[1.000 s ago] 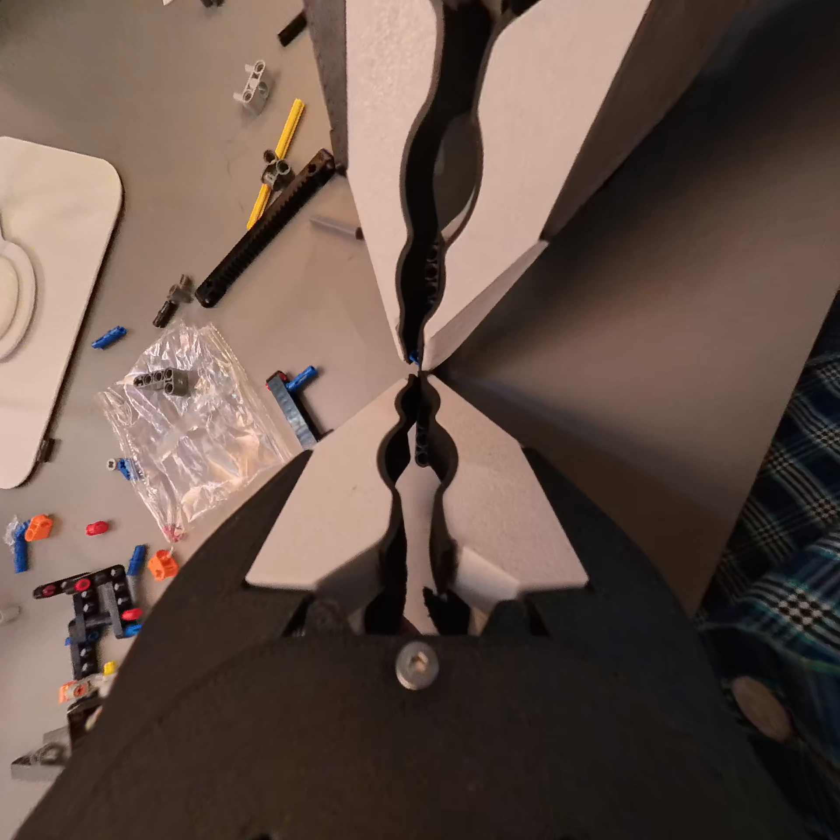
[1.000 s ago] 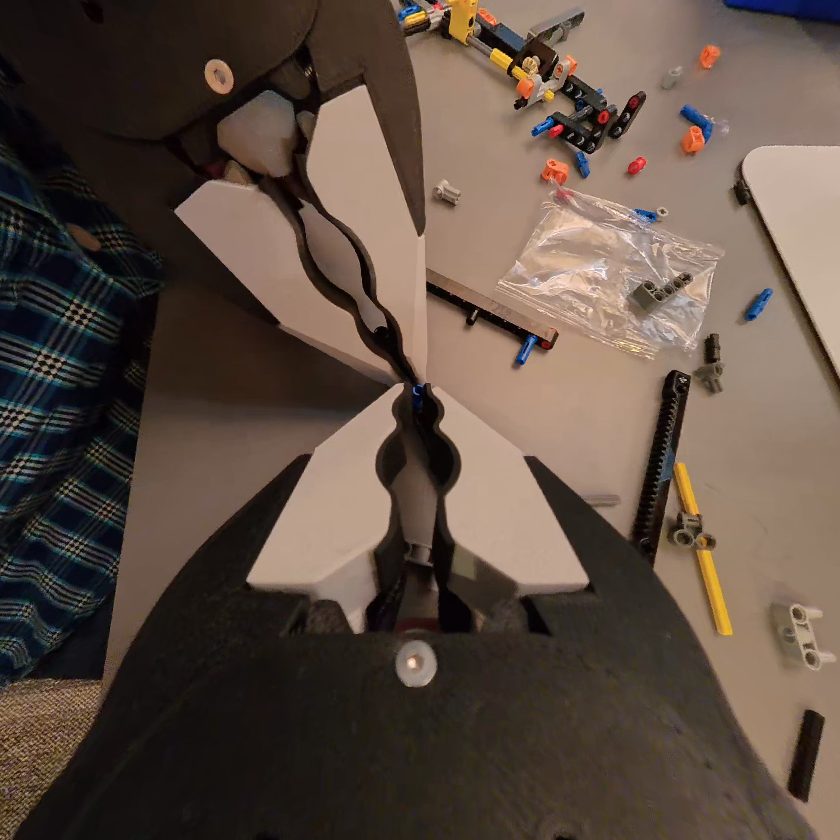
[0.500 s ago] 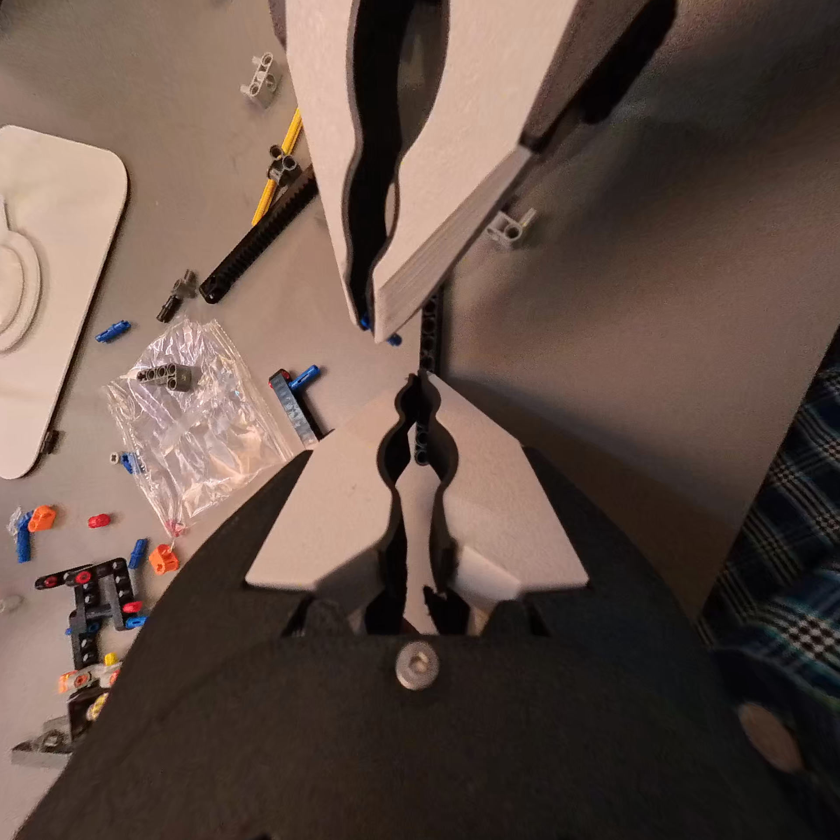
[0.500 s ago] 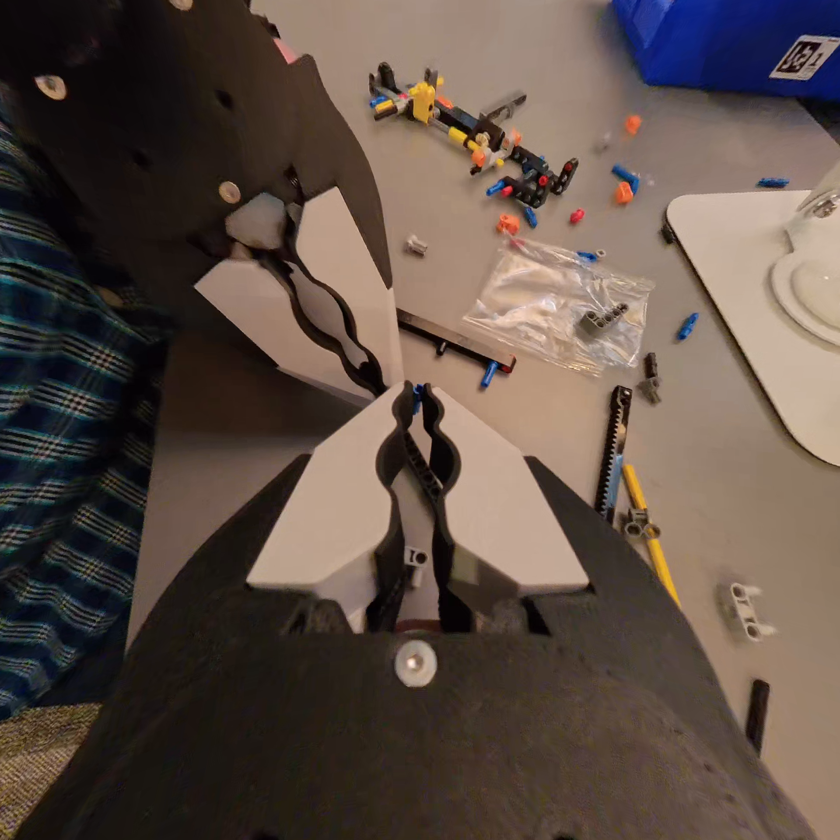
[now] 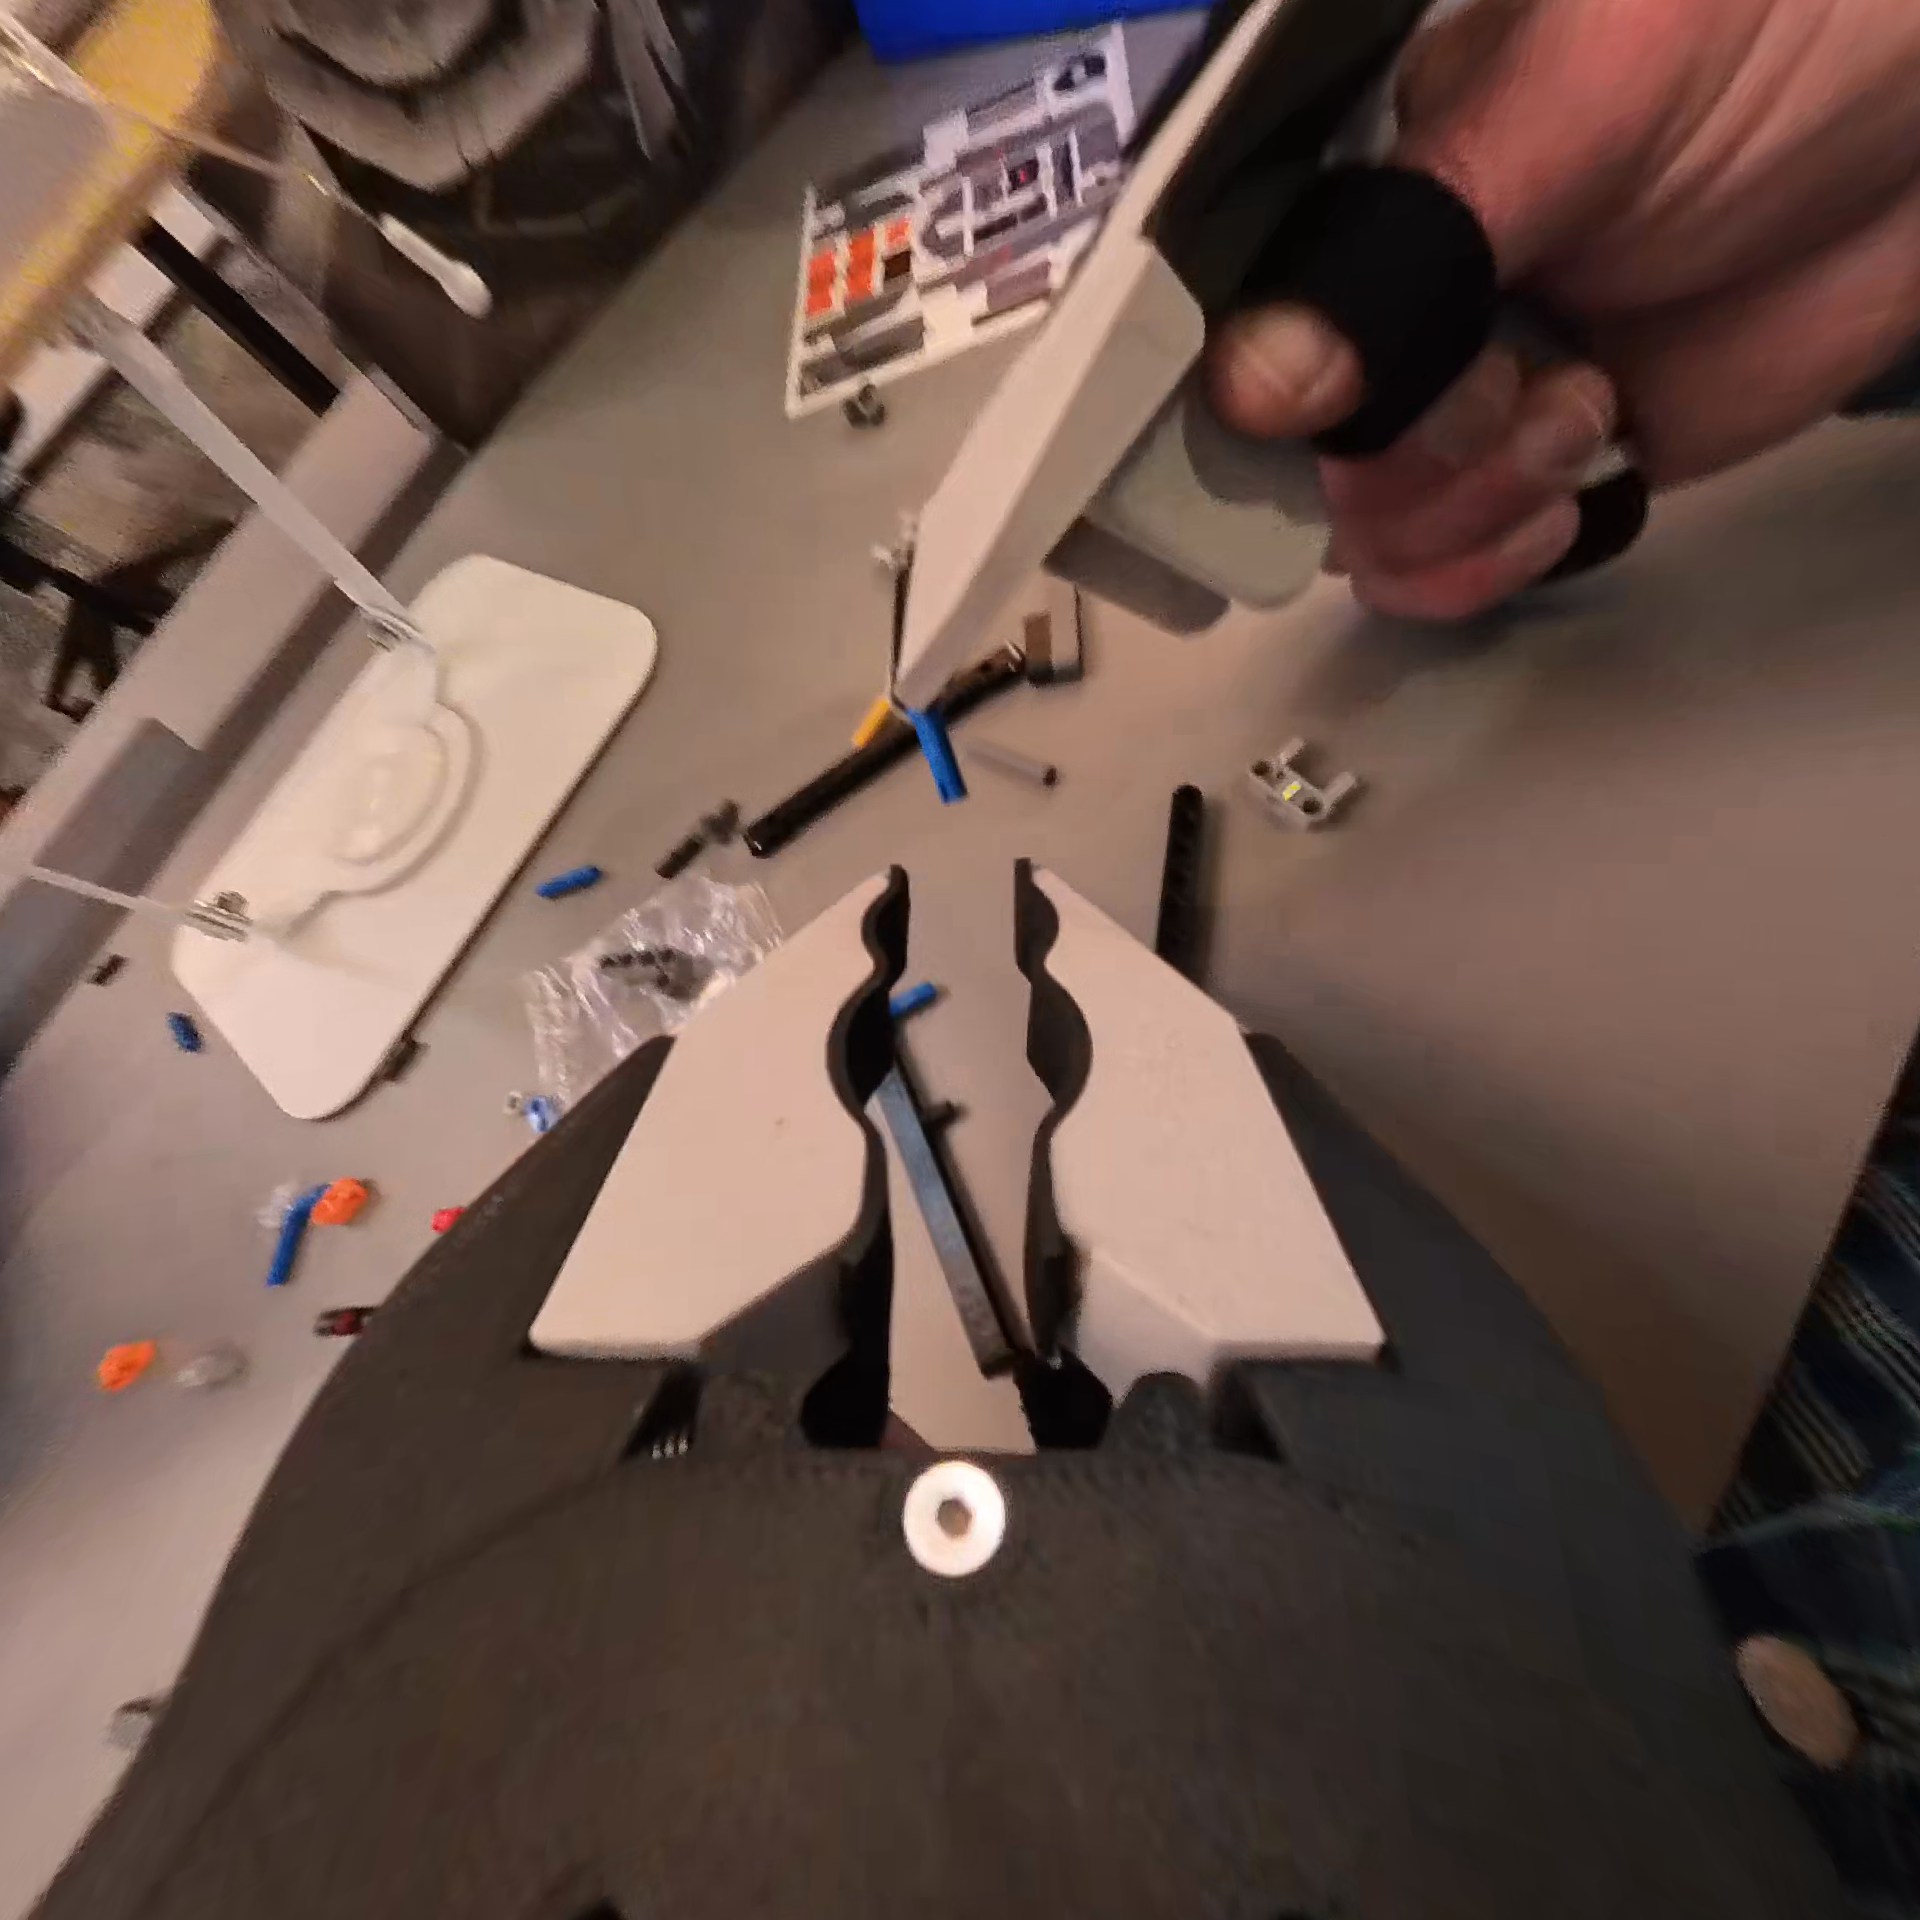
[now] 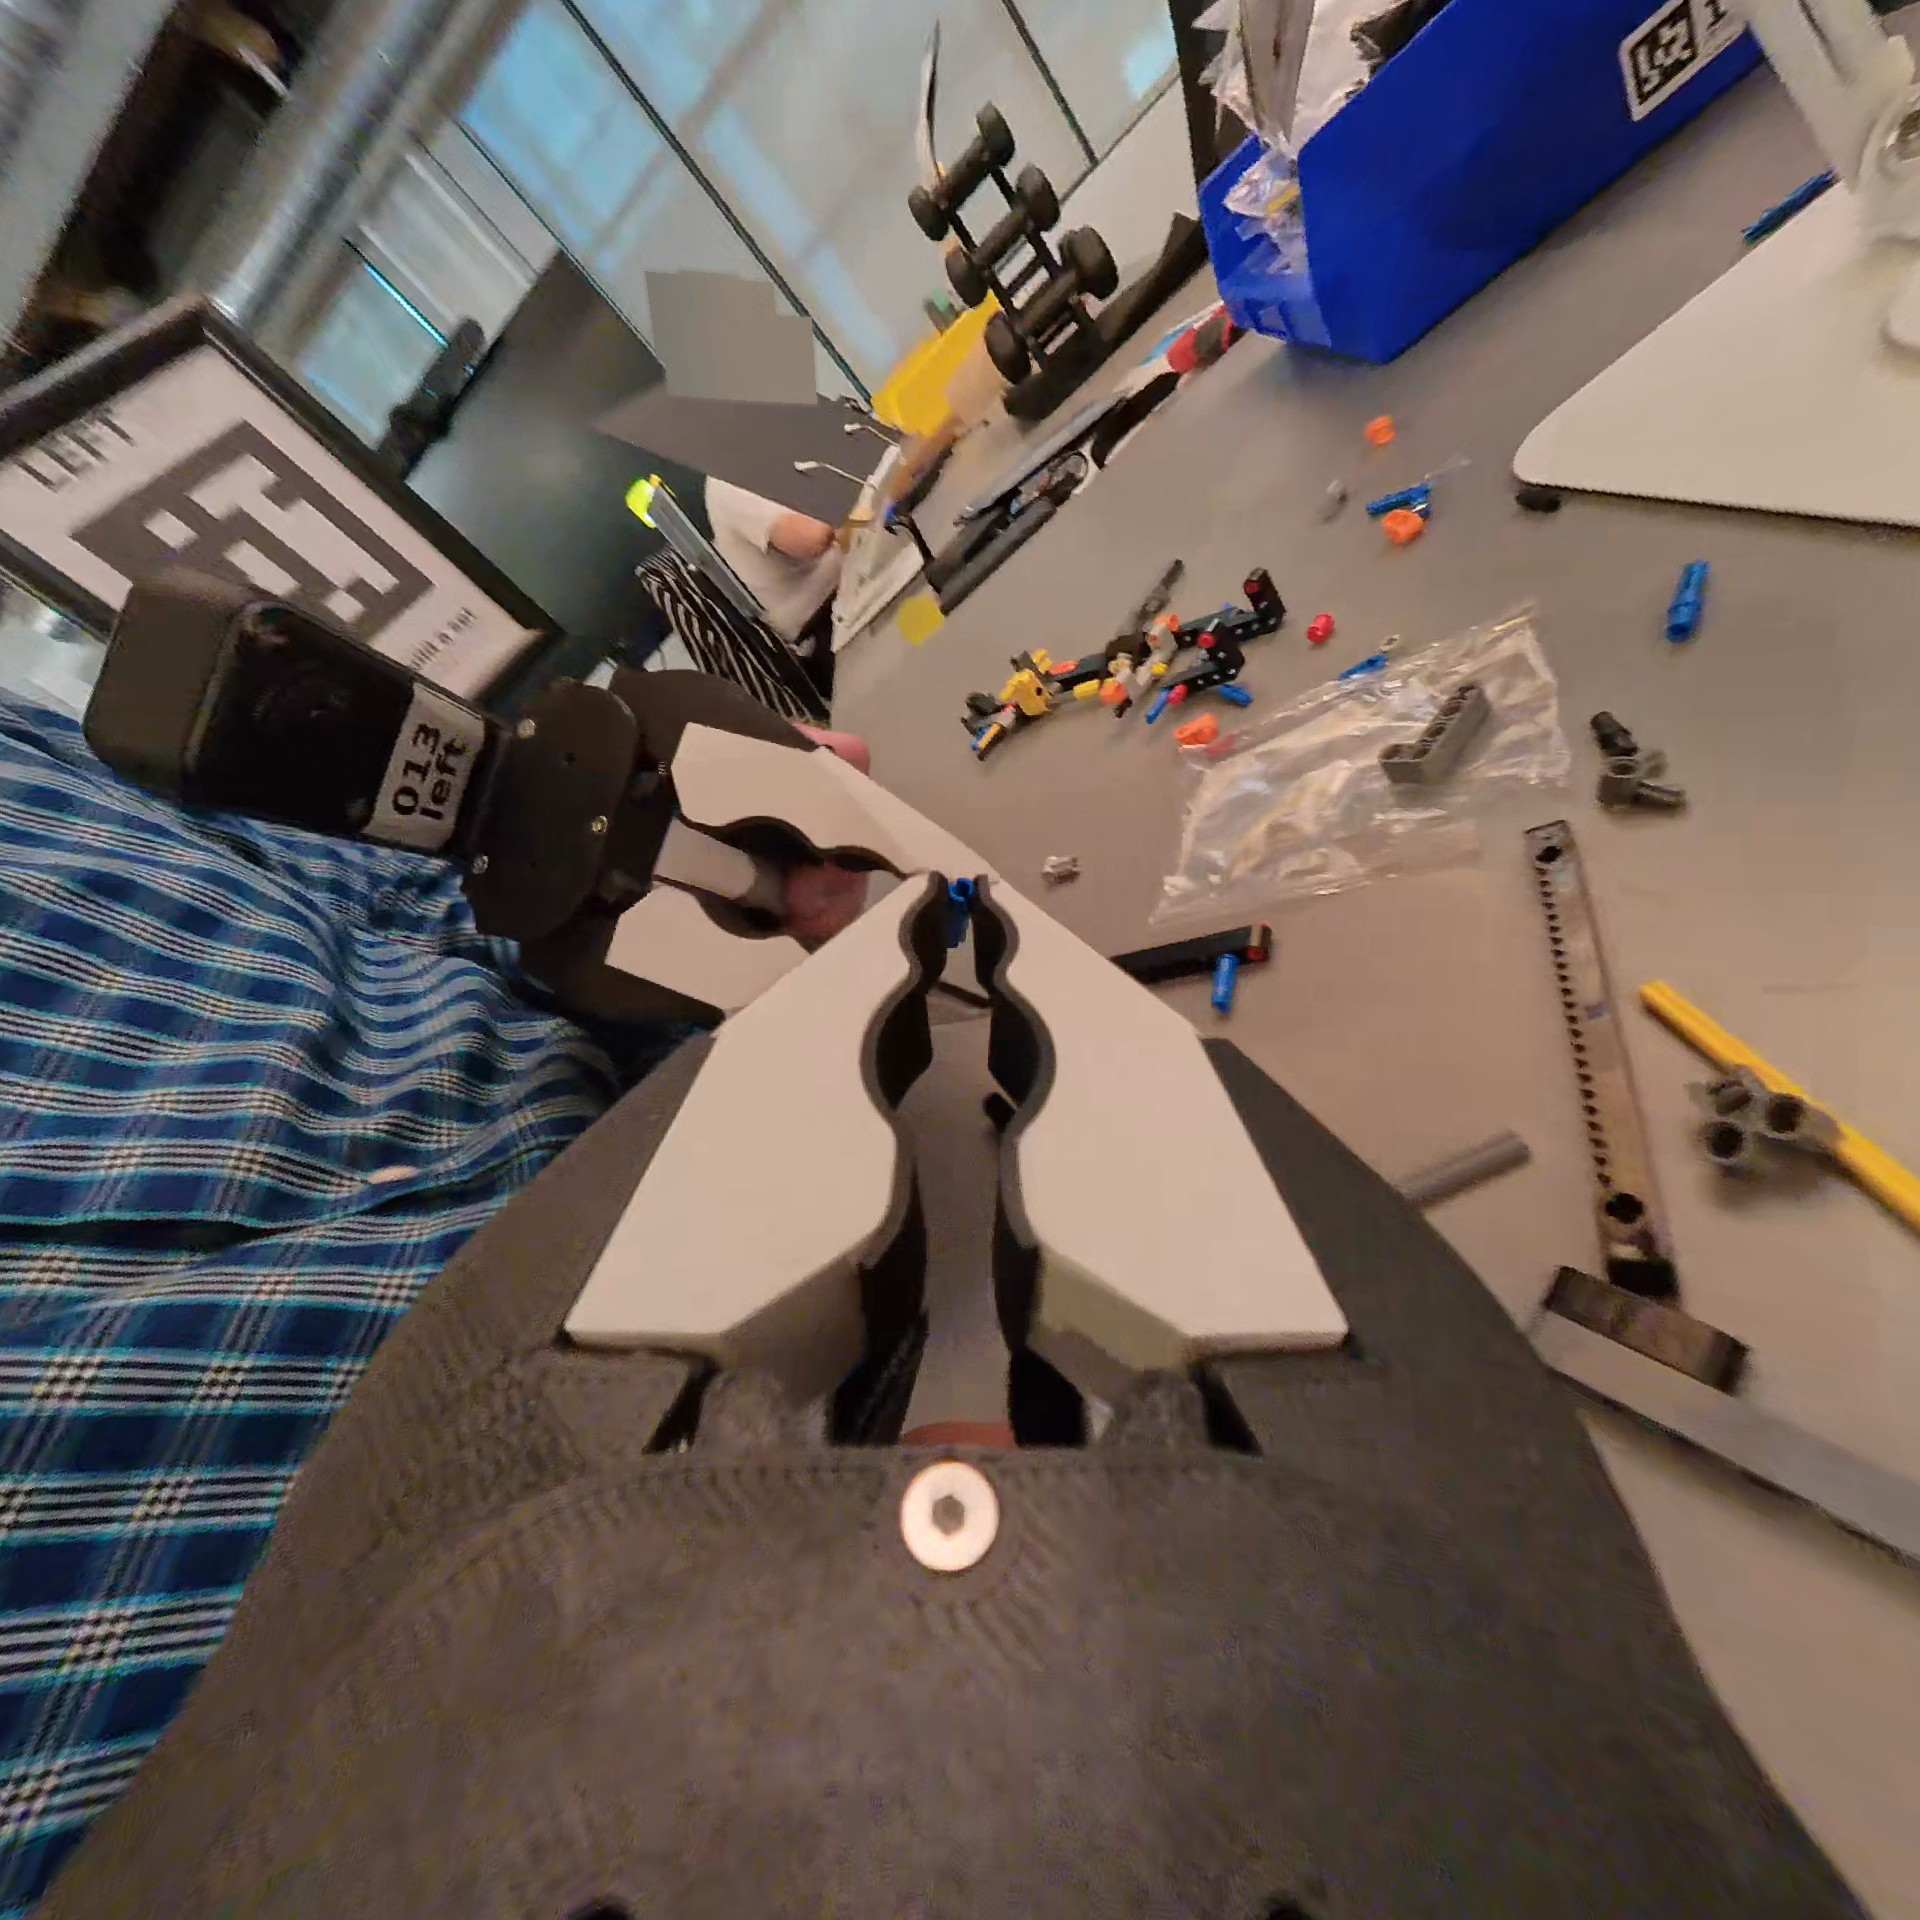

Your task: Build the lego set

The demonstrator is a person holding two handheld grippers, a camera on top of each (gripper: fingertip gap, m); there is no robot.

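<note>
My left gripper [image 5: 961, 875] is open and empty above the grey table [image 5: 1455, 935]. Between its fingers a dark beam [image 5: 935, 1195] with a blue pin [image 5: 912, 1000] lies on the table. A thin black beam [image 5: 1179, 883] shows just outside its right finger. My right gripper [image 6: 958, 902] is shut on a small blue pin [image 6: 962, 889]. In the left wrist view the right gripper [image 5: 909, 691], held by a hand, hangs ahead and above with the blue pin [image 5: 938, 753] sticking out of its tip. The left gripper's fingers [image 6: 769, 790] lie just behind the right one's tips.
A clear bag [image 6: 1351, 790], a black toothed rack [image 6: 1579, 1039], a yellow axle [image 6: 1787, 1112] and a part-built model [image 6: 1132, 665] lie on the table. A white base plate [image 5: 416, 831], an instruction sheet [image 5: 956, 208] and a blue bin [image 6: 1455, 208] stand farther off. A plaid shirt [image 6: 208, 1039] is at the near edge. Both grippers' tips are close together, under 4 cm apart. The yellow axle [image 6: 1787, 1112] is about 12 centimetres from both grippers' fingertips.
My left gripper has opened and let go of the thin black beam. My right gripper has drawn away with the blue pin still in it. Both views have tilted up.
</note>
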